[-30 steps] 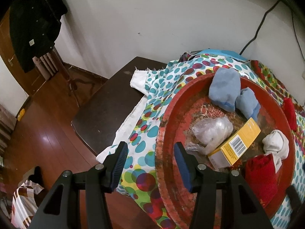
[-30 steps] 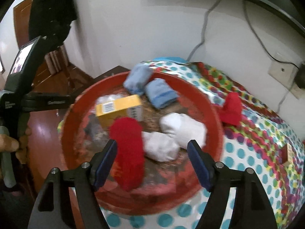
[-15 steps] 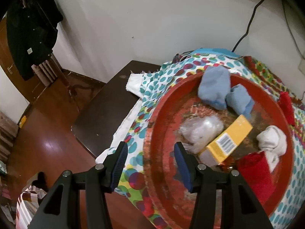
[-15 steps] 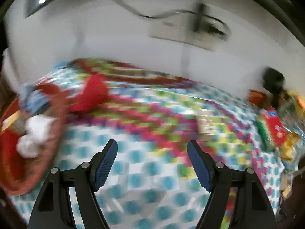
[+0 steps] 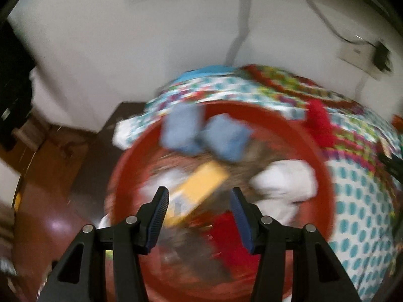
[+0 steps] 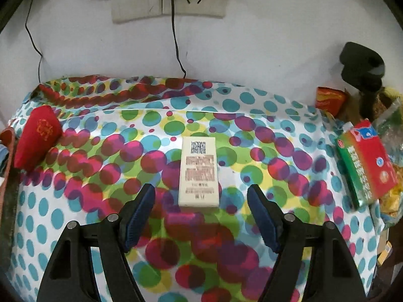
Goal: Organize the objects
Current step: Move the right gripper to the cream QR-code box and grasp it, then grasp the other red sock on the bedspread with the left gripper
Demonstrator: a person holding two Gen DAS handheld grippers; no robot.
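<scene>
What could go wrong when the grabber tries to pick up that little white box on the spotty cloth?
1. The white box lies flat on the dotted cloth. The right gripper, its jaws closing with nothing between them yet, might pinch the cloth and drag it.
2. A tugged cloth could shift the red pouch or the red-and-green carton near its edges.
3. The left gripper's view over the red tray is blurred, so aiming there looks unreliable.
</scene>
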